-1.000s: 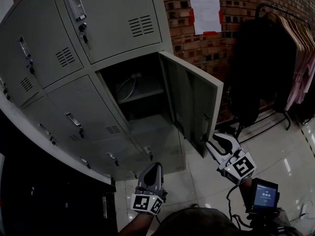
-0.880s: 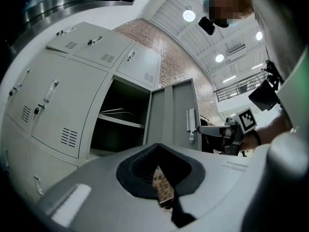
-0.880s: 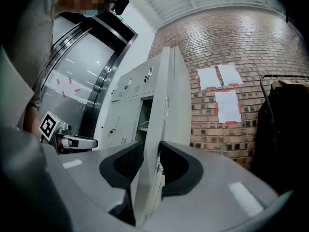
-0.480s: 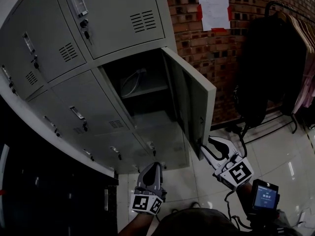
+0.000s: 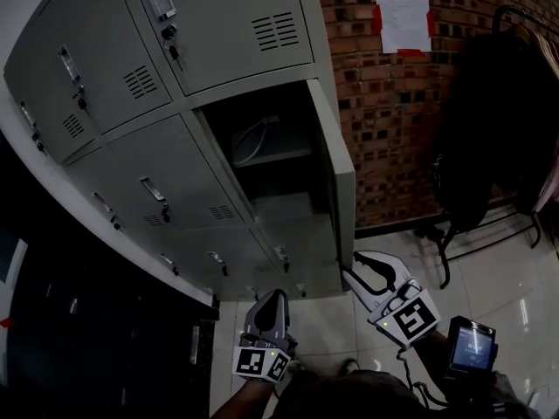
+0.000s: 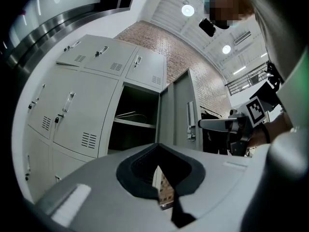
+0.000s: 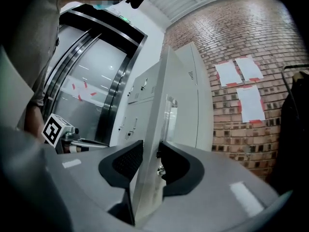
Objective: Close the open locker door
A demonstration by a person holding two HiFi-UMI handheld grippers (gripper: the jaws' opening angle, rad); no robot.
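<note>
The grey locker bank has one open compartment with a shelf and a cable inside. Its door stands nearly edge-on to me, about half closed. My right gripper is at the door's lower free edge. In the right gripper view the door edge runs between the two pads, both touching it, while the right gripper's jaws are opening. My left gripper hangs low in front of the lockers, shut and empty. In the left gripper view, the door shows beyond the left gripper.
A brick wall with a taped paper sheet is right of the lockers. A clothes rack with dark garments stands at the far right on glossy floor tiles. A small screen sits on the right forearm.
The door has swung from wide open toward the lockers, now nearly edge-on. My right gripper has moved left with its edge. The left gripper has stayed put.
</note>
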